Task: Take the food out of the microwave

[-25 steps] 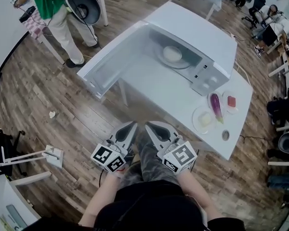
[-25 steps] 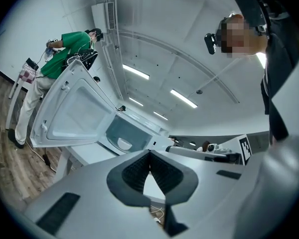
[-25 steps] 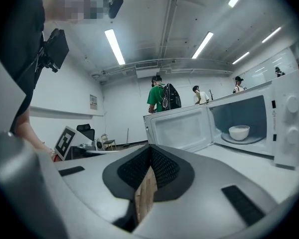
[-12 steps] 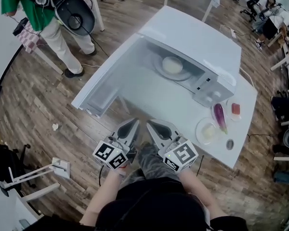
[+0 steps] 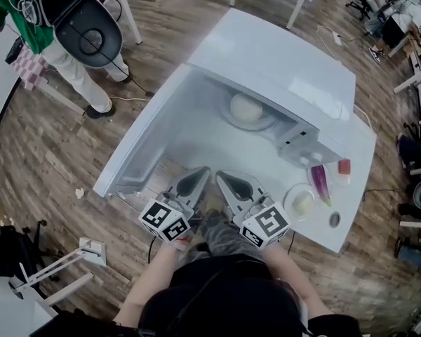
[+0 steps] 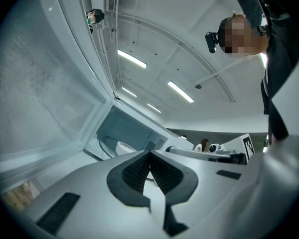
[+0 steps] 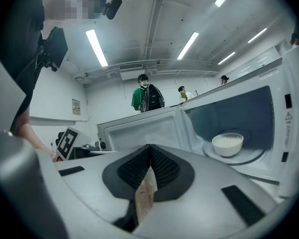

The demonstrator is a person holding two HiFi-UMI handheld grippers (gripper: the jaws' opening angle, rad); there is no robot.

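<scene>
A white microwave (image 5: 288, 55) stands on a white table (image 5: 354, 188) with its door (image 5: 144, 142) swung wide open to the left. Inside, a white bowl of pale food (image 5: 245, 107) rests on the glass turntable (image 5: 263, 121); the same bowl (image 7: 227, 144) shows in the right gripper view. My left gripper (image 5: 202, 172) and right gripper (image 5: 221, 177) hover side by side at the table's near edge, just short of the opening. Both are shut with nothing between their pads. The left gripper view shows the cavity (image 6: 120, 139) ahead.
Right of the microwave lie a purple eggplant (image 5: 318, 182), a small dish with a red piece (image 5: 344, 167), a plate with a pale lump (image 5: 301, 203) and a small round cap (image 5: 335, 220). A person in green (image 5: 28, 12) stands at the far left. Wooden floor surrounds the table.
Both grippers have moved forward together, from over the floor to the table's near edge in front of the open microwave. Their jaws stay shut.
</scene>
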